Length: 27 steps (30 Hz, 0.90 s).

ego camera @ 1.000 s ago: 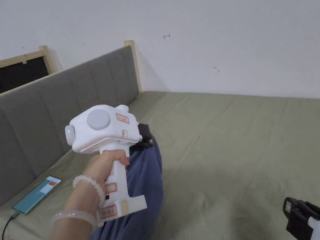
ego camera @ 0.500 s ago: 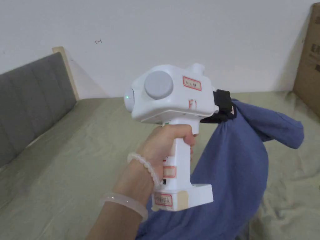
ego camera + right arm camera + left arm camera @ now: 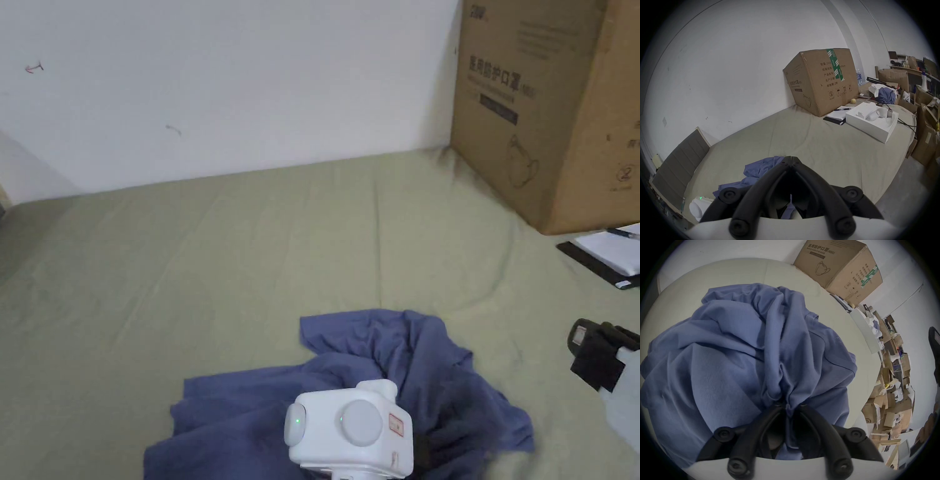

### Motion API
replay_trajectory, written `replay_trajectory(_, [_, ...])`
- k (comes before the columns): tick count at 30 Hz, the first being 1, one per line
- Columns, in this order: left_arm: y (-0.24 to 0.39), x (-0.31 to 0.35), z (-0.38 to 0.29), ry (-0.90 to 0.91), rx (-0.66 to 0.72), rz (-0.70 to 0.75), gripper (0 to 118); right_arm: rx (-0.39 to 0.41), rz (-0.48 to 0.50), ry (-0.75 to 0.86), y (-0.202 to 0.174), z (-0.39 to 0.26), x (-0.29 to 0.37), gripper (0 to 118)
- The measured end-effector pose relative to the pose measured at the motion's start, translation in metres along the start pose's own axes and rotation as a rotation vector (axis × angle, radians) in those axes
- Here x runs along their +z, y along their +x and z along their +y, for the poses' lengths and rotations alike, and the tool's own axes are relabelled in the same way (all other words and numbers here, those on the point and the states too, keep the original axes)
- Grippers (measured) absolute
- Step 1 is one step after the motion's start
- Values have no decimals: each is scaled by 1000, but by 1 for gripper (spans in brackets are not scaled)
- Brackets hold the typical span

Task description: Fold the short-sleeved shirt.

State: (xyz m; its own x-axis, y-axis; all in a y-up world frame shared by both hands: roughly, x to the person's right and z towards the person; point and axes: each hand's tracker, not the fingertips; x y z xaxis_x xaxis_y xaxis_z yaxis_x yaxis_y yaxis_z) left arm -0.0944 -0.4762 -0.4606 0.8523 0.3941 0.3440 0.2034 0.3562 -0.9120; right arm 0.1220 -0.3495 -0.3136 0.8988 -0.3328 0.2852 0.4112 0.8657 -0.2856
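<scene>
**Left claw pinching the heaped shirt**

The left gripper (image 3: 788,405) has both black jaws pinching a bunch of the crumpled blue short-sleeved shirt (image 3: 737,353), heaped on the olive-green bedsheet (image 3: 250,250). The right gripper (image 3: 791,158) hangs above the sheet, jaws pressed together, holding nothing. A brown cardboard box (image 3: 537,106) stands beyond.

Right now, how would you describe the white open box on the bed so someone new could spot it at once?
Find the big cardboard carton standing on the olive bed sheet against the wall. Beside its base lies a notebook with a pen, and next to that sits the white open box. It is the lone lidless white tray, holding moulded white inserts.
</scene>
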Motion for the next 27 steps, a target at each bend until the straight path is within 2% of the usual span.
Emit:
replay_trajectory(1, [1, 3, 3, -2, -1, -16, 18, -10, 2, -2, 1, -1, -1, 0])
replay_trajectory(5, [0, 32, 8, 19, -18, -41, 110, -13, 7, -28, -2, -5, -6, 0])
replay_trajectory(6, [-7, 49, 7, 103, -27, -45, 114, 4, 9, -39, -5, -7, -8, 0])
replay_trajectory(10, [-31, 86, 10, 160, 7, -43, 113, 47, 33, -64, -17, -9, -14, 0])
replay_trajectory(12, [-51, 103, 10, 186, 39, -35, 109, 58, 57, -77, -25, -11, -17, 0])
replay_trajectory(13, [-64, 112, 8, 201, 61, -14, 98, 72, 77, -88, -29, -13, -19, 0])
replay_trajectory(15, [-93, 120, 5, 222, 122, 47, 34, 109, 92, -111, -37, -17, -25, 0])
replay_trajectory(16, [-109, 123, 4, 209, 167, 124, 13, 124, 83, -124, -40, -19, -29, 0])
replay_trajectory(18, [-139, 123, -1, 198, 244, 225, 9, 136, 84, -143, -45, -24, -35, 0])
replay_trajectory(19, [-155, 125, -4, 195, 259, 237, 2, 135, 92, -153, -46, -27, -38, 0])
replay_trajectory(20, [-168, 128, -6, 200, 277, 231, 0, 134, 97, -162, -47, -28, -41, 0])
replay_trajectory(22, [-191, 133, -6, 200, 351, 239, 0, 137, 105, -182, -50, -32, -48, 0])
replay_trajectory(25, [-213, 144, 10, 221, 353, 245, 0, 154, 95, -210, -57, -34, -61, 0])
replay_trajectory(26, [-217, 145, 20, 238, 352, 280, 7, 156, 96, -217, -58, -35, -65, 0])
replay_trajectory(27, [-223, 147, 32, 251, 353, 324, 26, 160, 97, -228, -60, -35, -70, 0])
